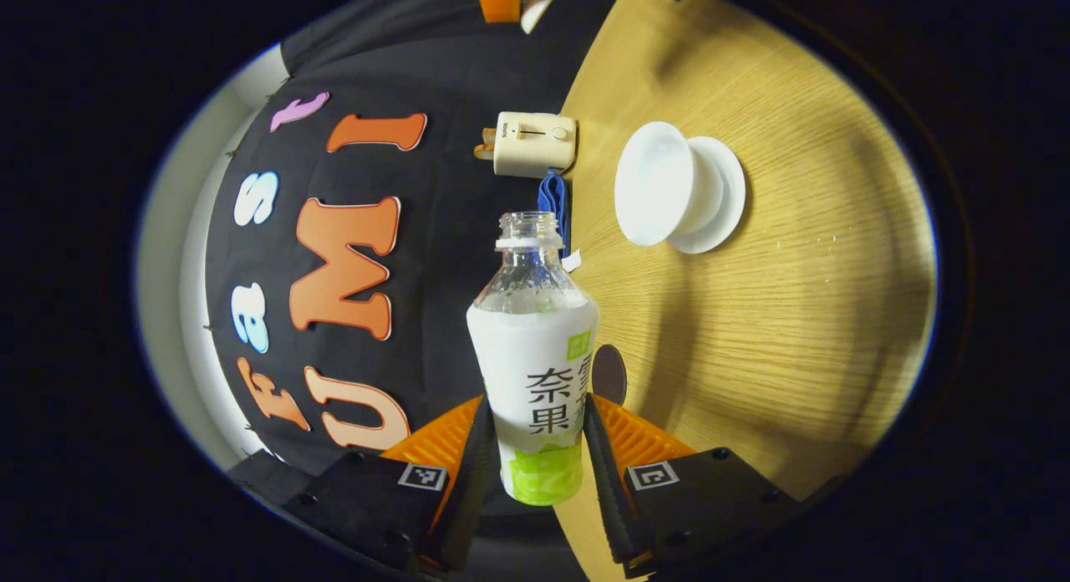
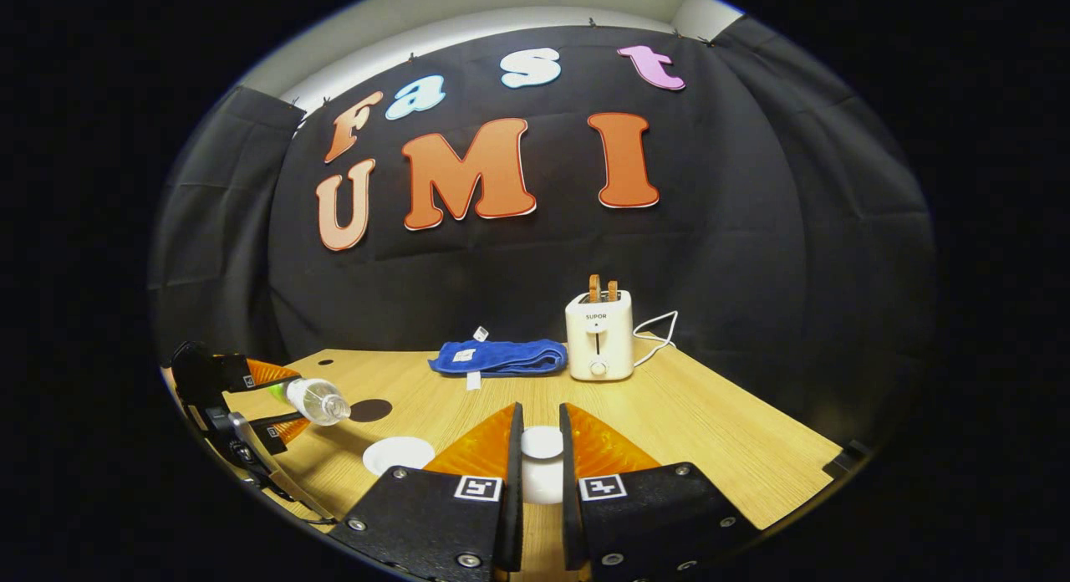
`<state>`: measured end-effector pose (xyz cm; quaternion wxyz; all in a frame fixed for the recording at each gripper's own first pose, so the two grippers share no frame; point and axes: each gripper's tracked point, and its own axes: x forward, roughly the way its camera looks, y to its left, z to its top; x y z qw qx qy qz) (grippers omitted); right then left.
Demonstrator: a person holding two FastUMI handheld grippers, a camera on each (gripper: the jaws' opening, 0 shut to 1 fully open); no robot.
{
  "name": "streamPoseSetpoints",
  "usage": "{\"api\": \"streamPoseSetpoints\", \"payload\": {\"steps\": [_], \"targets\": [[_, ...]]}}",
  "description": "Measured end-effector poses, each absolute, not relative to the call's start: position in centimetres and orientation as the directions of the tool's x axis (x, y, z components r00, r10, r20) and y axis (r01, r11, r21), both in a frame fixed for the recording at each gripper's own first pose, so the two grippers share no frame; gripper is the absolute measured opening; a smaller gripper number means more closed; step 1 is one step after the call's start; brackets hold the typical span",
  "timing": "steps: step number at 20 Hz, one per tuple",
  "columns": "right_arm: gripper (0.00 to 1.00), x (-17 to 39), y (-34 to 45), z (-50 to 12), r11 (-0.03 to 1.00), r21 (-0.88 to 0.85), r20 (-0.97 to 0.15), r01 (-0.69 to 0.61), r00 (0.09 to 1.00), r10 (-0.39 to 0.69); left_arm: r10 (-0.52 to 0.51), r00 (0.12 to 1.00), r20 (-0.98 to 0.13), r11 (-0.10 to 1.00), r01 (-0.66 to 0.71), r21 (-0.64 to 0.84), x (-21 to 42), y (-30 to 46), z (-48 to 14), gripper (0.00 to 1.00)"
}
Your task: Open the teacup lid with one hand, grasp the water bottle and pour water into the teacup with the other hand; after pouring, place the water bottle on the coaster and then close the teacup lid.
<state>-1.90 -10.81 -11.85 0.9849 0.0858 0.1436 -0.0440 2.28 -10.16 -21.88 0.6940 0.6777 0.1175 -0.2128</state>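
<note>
1. The left gripper (image 1: pixel 535 448) gripped a clear plastic water bottle (image 1: pixel 535 348) with a white-and-green label, jaws narrowed onto the lower labelled body with one finger pressed on each side.
2. In the left gripper view the bottle had no cap, and liquid with bubbles sat near the shoulder just above the label.
3. In the right gripper view the same left gripper (image 2: pixel 280 402) sat at the far left above the table, with the bottle (image 2: pixel 316 399) tipped roughly horizontal and its open mouth pointing toward the table centre.
4. The white lidless teacup on its white saucer (image 1: pixel 679 187) stood on the light wooden table (image 1: pixel 794 314), apart from the bottle mouth; in the right gripper view it showed as a white disc (image 2: pixel 398 454) below and right of the tipped bottle.
5. The dark round coaster (image 2: pixel 370 410) lay flat on the table just beyond the bottle mouth, near the teacup and not touching it.
6. The right gripper (image 2: pixel 540 456) was closed narrow on the white round teacup lid (image 2: pixel 542 442), which sat between its fingers, held off to the right of the teacup.
7. A cream two-slot toaster (image 2: pixel 598 335) with toast in its slots stood at the back of the table, and a folded blue cloth (image 2: pixel 499 356) lay just to its left.
</note>
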Motion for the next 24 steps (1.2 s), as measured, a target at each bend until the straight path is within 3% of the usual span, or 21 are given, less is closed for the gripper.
{"api": "streamPoseSetpoints", "payload": {"steps": [6, 7, 8, 11, 24], "targets": [[0.19, -2.4, -11.1, -11.9, 0.982, 0.159, -0.288, 0.107, 0.956, -0.057, -0.130, 0.888, -0.442, -0.148, 0.423, 0.894, 3.4, -10.7, -22.4, 0.62], [0.19, -2.5, -11.1, -12.0, 0.982, 0.158, -0.289, 0.107, 0.955, -0.057, -0.129, 0.886, -0.445, -0.163, 0.424, 0.891, 3.4, -10.7, -22.4, 0.66], [0.19, -2.6, -11.2, -12.4, 0.982, 0.155, -0.297, 0.109, 0.953, -0.059, -0.128, 0.886, -0.446, -0.177, 0.422, 0.889, 3.5, -10.8, -22.4, 0.61], [0.19, -3.2, -11.4, -12.8, 0.983, 0.148, -0.311, 0.109, 0.949, -0.059, -0.131, 0.891, -0.434, -0.228, 0.399, 0.888, 3.8, -11.2, -21.9, 0.62], [0.19, -4.0, -12.3, -12.8, 0.983, 0.147, -0.307, 0.114, 0.950, -0.064, -0.150, 0.900, -0.410, -0.333, 0.344, 0.878, 4.4, -12.2, -20.8, 0.64]]}}
